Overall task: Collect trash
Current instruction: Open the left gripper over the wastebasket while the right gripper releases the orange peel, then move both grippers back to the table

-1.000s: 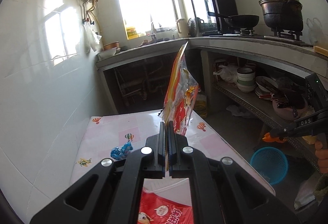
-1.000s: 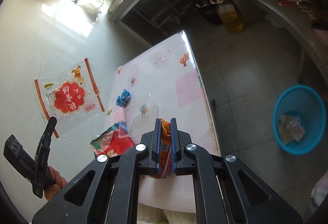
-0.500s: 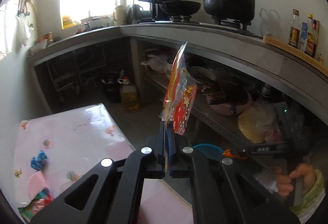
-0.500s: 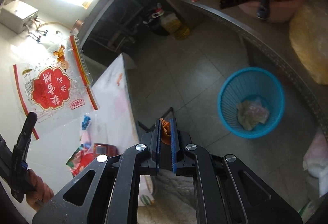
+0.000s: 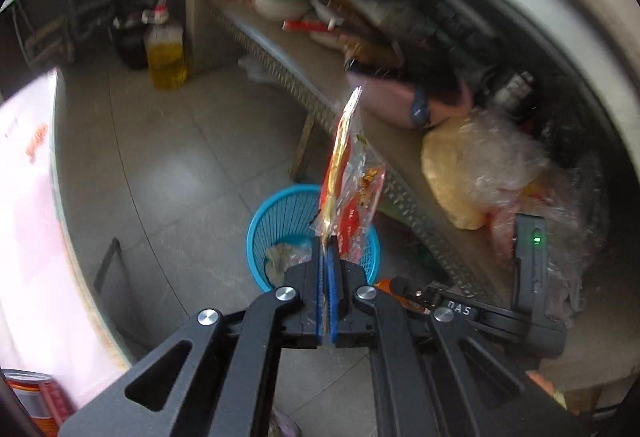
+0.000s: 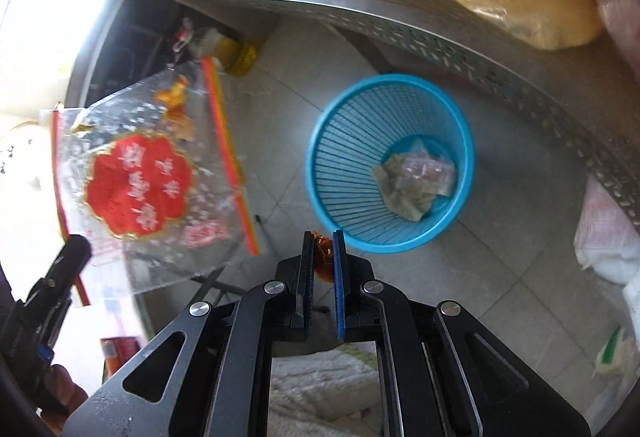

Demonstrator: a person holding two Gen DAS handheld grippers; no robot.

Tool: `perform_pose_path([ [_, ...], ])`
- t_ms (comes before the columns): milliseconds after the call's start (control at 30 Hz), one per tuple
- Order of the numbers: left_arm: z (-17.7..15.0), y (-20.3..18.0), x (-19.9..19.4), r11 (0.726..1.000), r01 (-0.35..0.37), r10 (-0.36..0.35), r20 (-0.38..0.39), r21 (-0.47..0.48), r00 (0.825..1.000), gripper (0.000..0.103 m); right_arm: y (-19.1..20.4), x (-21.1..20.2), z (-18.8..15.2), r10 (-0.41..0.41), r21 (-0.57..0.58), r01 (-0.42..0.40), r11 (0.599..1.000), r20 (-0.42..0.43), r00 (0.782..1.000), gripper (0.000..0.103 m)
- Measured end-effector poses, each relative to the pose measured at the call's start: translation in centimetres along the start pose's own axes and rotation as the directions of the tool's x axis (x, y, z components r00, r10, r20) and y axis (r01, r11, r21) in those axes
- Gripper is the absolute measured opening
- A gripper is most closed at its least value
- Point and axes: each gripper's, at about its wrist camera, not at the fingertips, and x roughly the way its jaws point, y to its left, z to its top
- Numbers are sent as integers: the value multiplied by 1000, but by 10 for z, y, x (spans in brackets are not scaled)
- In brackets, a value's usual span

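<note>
My left gripper [image 5: 325, 257] is shut on a clear plastic bag with red print [image 5: 352, 181], held upright over the blue mesh trash basket [image 5: 276, 221]. The bag also shows in the right wrist view [image 6: 144, 181], left of the basket [image 6: 344, 157]. My right gripper [image 6: 322, 249] is shut on a small orange wrapper [image 6: 323, 263], just short of the basket's near rim. Crumpled trash [image 6: 412, 181] lies in the basket.
A metal shelf [image 5: 360, 109] with bowls, a pink basin and plastic bags runs behind the basket. An oil bottle [image 5: 165, 53] stands on the tiled floor. The pink table edge [image 5: 36, 197] is at the left, with a red can [image 5: 36, 397] on it.
Both grippers swung away from the table and down toward the floor. The basket is now much closer and right under the held bag and wrapper.
</note>
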Motion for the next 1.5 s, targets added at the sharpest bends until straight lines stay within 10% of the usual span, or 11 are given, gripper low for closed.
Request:
perform_pose_path([
  [133, 6, 1, 53, 999, 32, -34, -54, -43, 998, 8, -12, 21, 18, -32, 18, 32, 999, 14, 999, 12],
  [233, 1, 5, 82, 998, 6, -13, -92, -70, 996, 39, -23, 42, 34, -58, 20, 58, 998, 27, 998, 37],
  [533, -7, 20, 76, 996, -47, 41, -88, -76, 995, 42, -49, 62, 29, -109, 39, 108, 993, 34, 993, 45],
  [833, -9, 17, 23, 997, -41, 40, -14, -68, 999, 47, -23, 32, 3, -104, -63, 110, 992, 96, 990, 46],
  [1200, -37, 32, -86, 998, -64, 65, 129, -9, 990, 66, 80, -59, -53, 6, -375, 81, 923, 227, 974, 81],
  [1500, -75, 59, -171, 993, -109, 116, 244, -40, 963, 80, 135, -93, -82, 61, -503, 56, 863, 214, 975, 85],
])
